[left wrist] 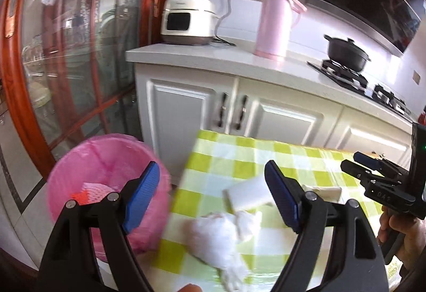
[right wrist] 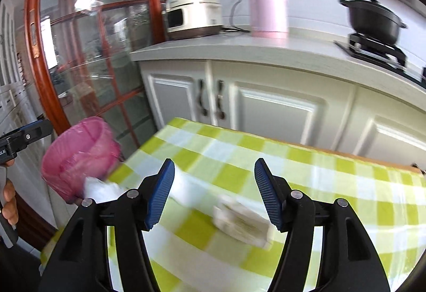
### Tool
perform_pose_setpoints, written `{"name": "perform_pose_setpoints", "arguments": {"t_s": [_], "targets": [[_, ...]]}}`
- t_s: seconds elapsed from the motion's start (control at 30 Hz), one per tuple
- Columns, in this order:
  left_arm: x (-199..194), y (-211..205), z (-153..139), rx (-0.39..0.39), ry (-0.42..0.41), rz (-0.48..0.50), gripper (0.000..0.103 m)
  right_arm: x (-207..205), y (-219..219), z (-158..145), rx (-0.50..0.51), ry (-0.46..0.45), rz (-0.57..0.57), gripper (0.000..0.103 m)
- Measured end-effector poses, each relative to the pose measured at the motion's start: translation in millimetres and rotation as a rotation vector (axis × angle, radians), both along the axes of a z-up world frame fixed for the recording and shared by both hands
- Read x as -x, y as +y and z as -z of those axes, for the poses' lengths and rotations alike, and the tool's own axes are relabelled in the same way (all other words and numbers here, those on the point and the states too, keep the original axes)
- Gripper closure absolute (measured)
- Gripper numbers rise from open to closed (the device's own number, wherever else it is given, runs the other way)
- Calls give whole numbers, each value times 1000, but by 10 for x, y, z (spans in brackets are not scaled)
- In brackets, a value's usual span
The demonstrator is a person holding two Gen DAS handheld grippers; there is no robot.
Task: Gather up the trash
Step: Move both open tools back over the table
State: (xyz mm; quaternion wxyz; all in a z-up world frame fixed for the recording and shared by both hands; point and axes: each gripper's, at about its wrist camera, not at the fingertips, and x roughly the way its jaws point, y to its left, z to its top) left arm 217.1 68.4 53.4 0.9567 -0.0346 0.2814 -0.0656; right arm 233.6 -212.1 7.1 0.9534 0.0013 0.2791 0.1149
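Observation:
A crumpled white tissue (left wrist: 221, 238) lies near the left edge of the green-checked table (left wrist: 266, 159), below my open left gripper (left wrist: 213, 191). A white foam block (left wrist: 247, 196) sits just behind the tissue. A pink-lined trash bin (left wrist: 106, 175) stands on the floor left of the table, with red and pink scraps inside. My right gripper (right wrist: 214, 193) is open and empty above a flat whitish packet (right wrist: 242, 222). The tissue (right wrist: 101, 191), the foam block (right wrist: 186, 191) and the bin (right wrist: 80, 156) also show in the right wrist view.
White kitchen cabinets (left wrist: 239, 111) stand behind the table. On the counter are a rice cooker (left wrist: 189, 20), a pink thermos (left wrist: 274, 18) and a black pot (left wrist: 346, 52) on the stove. A wood-framed glass door (left wrist: 66, 52) is at left.

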Motion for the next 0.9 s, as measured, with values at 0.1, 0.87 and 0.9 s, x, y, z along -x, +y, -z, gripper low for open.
{"name": "perform_pose_setpoints", "arguments": {"t_s": [0.1, 0.87, 0.9], "targets": [[-2, -286, 67, -14, 16, 36, 25, 104, -195, 61, 6, 2, 30, 41], [-240, -985, 1062, -53, 229, 97, 42, 295, -878, 541, -54, 77, 120, 37], [-259, -968, 1106, -47, 240, 94, 42, 292, -873, 542, -54, 78, 118, 37]]}}
